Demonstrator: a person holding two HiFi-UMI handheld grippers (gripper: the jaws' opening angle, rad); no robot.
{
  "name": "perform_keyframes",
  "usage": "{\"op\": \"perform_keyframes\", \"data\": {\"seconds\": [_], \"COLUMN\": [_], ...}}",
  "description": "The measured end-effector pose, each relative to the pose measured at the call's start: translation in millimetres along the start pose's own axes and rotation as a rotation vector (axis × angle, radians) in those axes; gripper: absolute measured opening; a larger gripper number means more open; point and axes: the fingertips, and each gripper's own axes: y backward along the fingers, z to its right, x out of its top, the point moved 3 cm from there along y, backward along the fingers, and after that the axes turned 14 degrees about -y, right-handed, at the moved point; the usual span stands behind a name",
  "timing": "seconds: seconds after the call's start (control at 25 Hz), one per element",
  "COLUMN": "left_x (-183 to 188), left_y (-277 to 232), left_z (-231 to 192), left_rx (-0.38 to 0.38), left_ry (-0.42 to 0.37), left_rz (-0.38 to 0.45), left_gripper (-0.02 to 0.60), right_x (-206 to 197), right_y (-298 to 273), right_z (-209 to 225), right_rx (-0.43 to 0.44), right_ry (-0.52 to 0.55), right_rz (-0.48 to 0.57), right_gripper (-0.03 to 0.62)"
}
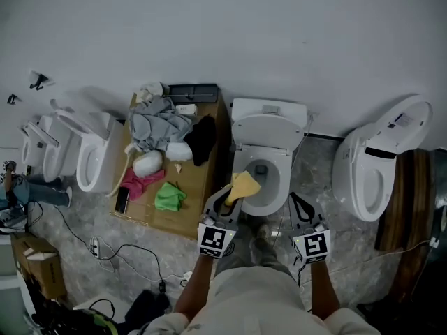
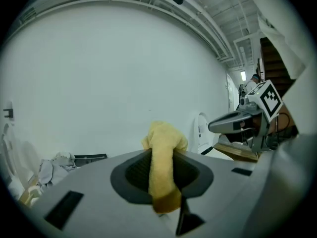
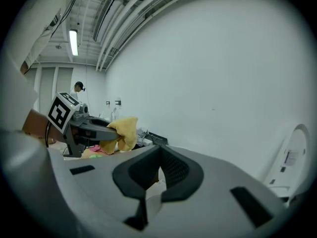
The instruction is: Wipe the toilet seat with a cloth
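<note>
Cloth (image 1: 244, 185): yellow, bunched, pinched in the left gripper (image 1: 229, 195), jaws clenched on its lower part with the loose bulk standing past the tips. It hangs over the near-left rim of the seat (image 1: 285, 180). Whether it touches the seat cannot be told from the head view.

Judgement: cloth is held by one end so the free wad can be pressed flat on the rim. Wipe looks not yet begun, or only at its start.

Right gripper (image 1: 299, 208): jaws together, nothing between them. It hovers at the near-right of the toilet, apart from the cloth. Likely kept clear so the left can work alone.

Lid (image 1: 269, 132) stands up against the far wall, leaving the seat open to reach.

Views compared:
- Head view gives the layout: bowl, both grippers, a box (image 1: 183, 215) to the left with clothes heaped on it, a green rag (image 1: 170, 197), and spare toilets (image 1: 371, 167) left and right
- Left gripper view shows the grip itself, the cloth running down between the pads, but no seat at all, only wall
- Right gripper view confirms empty closed jaws and catches the cloth side-on, far left
</note>
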Motion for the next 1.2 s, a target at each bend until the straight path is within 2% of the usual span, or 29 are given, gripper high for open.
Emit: {"op": "perform_keyframes", "data": {"seconds": [0.36,0.56,0.72,1.2], "left_x": [-83,-122,-147,-250], "left_y": [-60,-88,-107,-160], "left_z": [-39,-52,-57,-47], "left_rx": [-0.067,-0.096,-0.120,-0.101], "left_ry": [0.051,0.058,0.058,0.106], "left_rz": [-0.046,-0.061,-0.070,-0.158], "left_gripper": [0.100,0.100,0.100,0.099], "right_x": [-56,-68,-93,-182], "right_y": [-77,-115,-133,-188], "right_z": [13,14,22,54], "right_rx": [-0.106,-0.099,-0.130,-0.162], "right_ry": [-0.016,-0.007,-0.040,-0.094], "right_rz": [-0.094,-0.104,-0.122,-0.182], "right_gripper": [0.008,0.008,0.008,0.008]}}
